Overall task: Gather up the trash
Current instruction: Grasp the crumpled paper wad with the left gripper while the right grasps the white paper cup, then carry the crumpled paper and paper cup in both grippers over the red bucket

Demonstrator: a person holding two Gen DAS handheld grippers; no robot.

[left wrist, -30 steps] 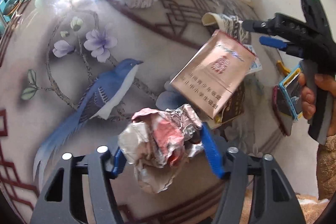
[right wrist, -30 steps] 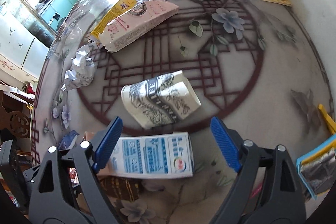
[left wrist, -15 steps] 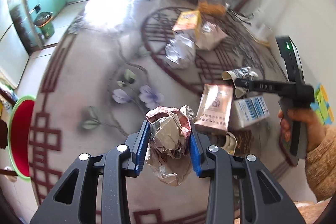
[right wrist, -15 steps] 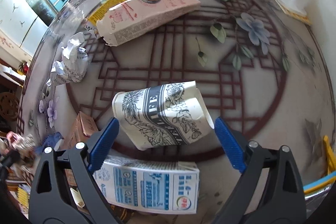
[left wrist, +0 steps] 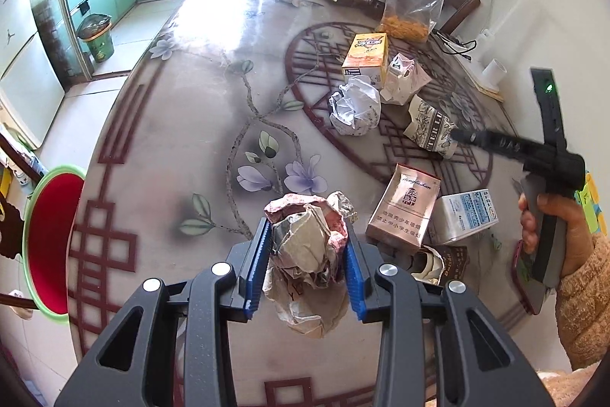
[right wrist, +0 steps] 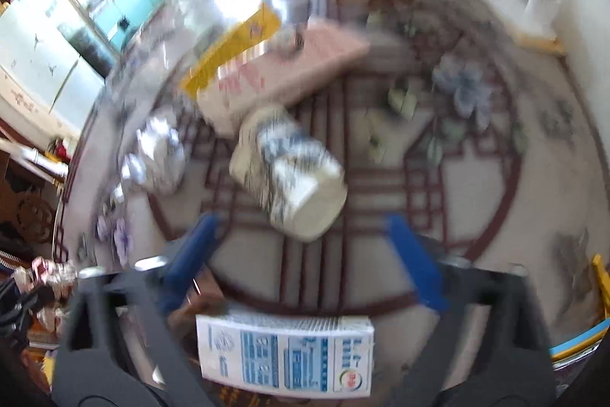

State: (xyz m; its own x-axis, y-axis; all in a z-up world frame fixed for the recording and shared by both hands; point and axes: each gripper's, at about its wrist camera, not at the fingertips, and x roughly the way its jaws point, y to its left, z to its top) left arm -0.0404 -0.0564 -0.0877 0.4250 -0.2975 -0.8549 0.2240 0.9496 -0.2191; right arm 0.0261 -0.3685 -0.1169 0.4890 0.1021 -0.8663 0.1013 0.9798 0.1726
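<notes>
Now left gripper (left wrist: 305, 269) fingers clamp a crumpled pink-and-silver wrapper (left wrist: 309, 246); right gripper (right wrist: 305, 273) fingers apart.

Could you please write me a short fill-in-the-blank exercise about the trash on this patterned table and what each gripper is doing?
1. The left gripper is shut on a crumpled ____ of pink and silver wrapper paper.
2. The right gripper holds ____ between its blue pads.
3. The crushed black-and-white printed paper cup lies on the ____.
4. The blue-and-white carton lies ____ the camera than that cup.

Missing words: ball; nothing; table; nearer
</notes>
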